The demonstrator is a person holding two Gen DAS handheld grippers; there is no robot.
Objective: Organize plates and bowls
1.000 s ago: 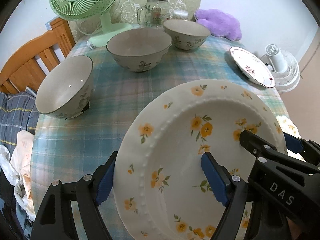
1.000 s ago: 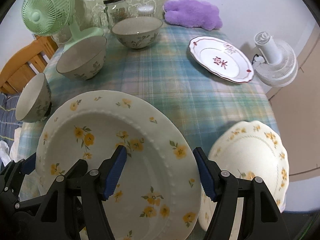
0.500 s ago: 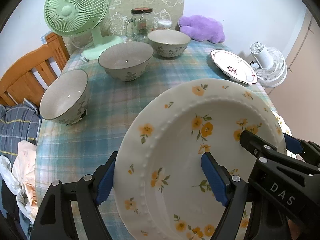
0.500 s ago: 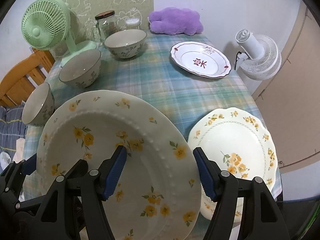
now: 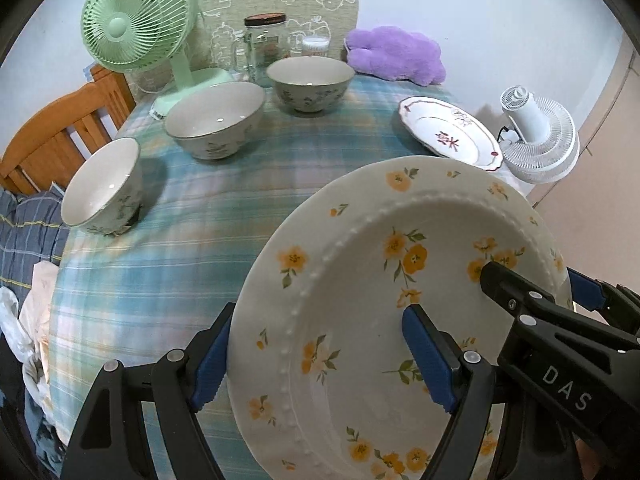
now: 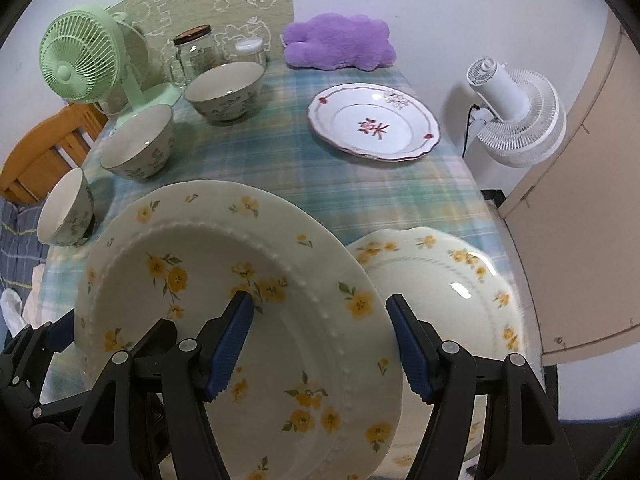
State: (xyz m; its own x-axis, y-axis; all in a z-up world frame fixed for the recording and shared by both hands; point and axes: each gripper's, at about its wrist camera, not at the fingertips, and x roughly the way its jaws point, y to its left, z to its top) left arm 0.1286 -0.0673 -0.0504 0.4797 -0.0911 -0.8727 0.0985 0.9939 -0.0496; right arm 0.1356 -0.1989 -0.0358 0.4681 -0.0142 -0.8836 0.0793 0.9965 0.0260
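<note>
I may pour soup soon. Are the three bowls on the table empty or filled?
Empty. The near bowl, middle bowl and far bowl all show bare pale insides in the left wrist view.

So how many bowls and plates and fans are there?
Bowls: 3
Plates: 3, the held plate, the scalloped plate, the red-trimmed plate
Fans: 2, green fan, white fan
Total: 8
</note>
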